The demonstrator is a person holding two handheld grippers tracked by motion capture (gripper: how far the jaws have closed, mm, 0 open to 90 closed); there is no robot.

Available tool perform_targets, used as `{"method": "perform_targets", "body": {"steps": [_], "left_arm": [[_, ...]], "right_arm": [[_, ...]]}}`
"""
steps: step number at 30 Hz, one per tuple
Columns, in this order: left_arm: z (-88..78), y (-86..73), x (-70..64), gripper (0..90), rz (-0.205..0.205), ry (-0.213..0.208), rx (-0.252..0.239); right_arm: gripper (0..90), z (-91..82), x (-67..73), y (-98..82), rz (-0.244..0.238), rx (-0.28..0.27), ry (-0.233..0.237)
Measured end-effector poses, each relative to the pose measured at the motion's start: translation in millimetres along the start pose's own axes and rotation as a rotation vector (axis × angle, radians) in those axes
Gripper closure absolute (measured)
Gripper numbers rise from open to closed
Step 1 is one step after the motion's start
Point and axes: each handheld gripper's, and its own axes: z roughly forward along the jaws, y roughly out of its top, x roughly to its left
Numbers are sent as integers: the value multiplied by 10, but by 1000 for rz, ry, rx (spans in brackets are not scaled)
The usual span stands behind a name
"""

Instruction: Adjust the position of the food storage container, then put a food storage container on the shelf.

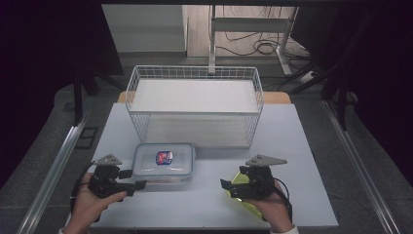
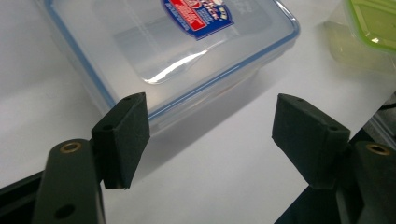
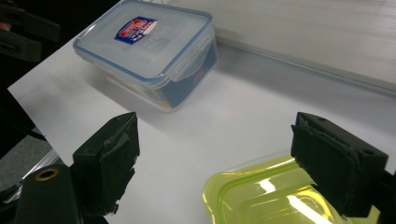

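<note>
Clear-plastic lidded box (image 1: 164, 165), just before wire basket (image 1: 195, 105): my left gripper (image 2: 212, 135) spread beside it (nothing pinched), right gripper (image 3: 215, 161) spread over green container (image 3: 275, 198).

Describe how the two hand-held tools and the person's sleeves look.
Both tools, the left tool and the right tool, are black, each topped by a grey three-cornered plate and trailing a black cable. Their jaws end in blocky black pads. White cuffs show at the wrists.

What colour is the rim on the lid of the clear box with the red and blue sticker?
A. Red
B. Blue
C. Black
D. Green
B: a blue line runs round the lid's edge of the clear box, seen close from the left gripper view.
</note>
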Motion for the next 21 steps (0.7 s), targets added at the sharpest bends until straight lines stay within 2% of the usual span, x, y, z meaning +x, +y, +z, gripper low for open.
{"method": "perform_targets", "body": {"steps": [4,14,18,21], "left_arm": [[4,-26,89,262,-34,19,-16],[-37,-32,135,239,-39,30,-42],[-31,-17,144,236,-52,26,-41],[-30,-4,143,224,-56,23,-45]], "right_arm": [[169,28,3,13,25,6,14],[179,112,15,21,24,37,14],[177,104,52,34,35,32,29],[173,100,84,47,30,28,24]]}}
